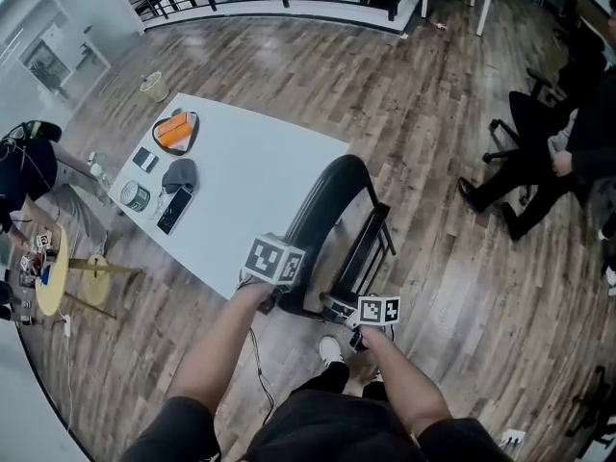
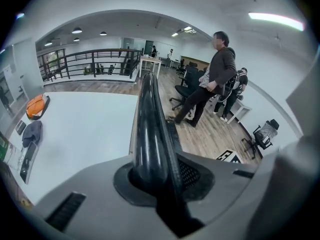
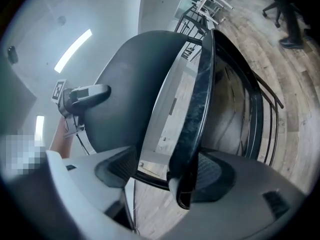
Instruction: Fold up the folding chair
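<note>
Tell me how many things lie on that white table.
5, clustered at one end: a tray holding something orange, a dark card, a grey cloth, a round tin, a black phone. The chair may hide more.

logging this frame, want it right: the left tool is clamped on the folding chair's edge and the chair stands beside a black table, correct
Not quite. The table is white, not black, as the head view shows. The rest holds: in the left gripper view the left tool is clamped on the edge of the folding chair, and the chair stands beside that table.
</note>
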A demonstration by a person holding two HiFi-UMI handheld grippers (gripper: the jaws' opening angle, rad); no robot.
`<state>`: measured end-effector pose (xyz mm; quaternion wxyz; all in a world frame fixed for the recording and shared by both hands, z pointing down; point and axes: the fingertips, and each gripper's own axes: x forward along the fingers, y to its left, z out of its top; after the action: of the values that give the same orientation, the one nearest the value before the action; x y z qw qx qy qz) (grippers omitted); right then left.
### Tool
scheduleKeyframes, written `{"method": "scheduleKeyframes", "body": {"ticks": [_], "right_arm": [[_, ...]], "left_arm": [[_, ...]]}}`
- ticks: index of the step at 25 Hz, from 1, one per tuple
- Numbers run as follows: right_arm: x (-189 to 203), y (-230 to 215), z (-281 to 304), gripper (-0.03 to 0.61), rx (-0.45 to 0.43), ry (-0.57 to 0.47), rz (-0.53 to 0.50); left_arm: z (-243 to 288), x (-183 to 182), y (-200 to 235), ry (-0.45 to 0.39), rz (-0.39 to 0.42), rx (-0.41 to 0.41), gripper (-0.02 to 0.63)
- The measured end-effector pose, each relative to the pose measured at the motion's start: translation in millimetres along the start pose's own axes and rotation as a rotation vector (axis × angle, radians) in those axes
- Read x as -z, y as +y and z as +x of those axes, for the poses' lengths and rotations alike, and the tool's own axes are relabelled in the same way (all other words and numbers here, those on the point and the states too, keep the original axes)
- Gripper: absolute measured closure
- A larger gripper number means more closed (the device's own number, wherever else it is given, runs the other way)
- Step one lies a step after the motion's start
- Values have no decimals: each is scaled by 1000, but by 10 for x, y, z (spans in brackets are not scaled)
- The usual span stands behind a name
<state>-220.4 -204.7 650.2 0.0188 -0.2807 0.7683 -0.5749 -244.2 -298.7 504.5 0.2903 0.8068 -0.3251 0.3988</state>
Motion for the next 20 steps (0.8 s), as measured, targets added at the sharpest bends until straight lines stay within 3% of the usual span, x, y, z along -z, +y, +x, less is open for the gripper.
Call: {"method": "scheduleKeyframes", "body": {"ticks": [14,20], "right_arm": [[-65,91,682,241,0,84,-17],[-78,77,796,241,14,70,-17]], "left_arm": [[-40,1,328,2,-12,-6,545],[-41,25,450,4,-7,-11,545]]}}
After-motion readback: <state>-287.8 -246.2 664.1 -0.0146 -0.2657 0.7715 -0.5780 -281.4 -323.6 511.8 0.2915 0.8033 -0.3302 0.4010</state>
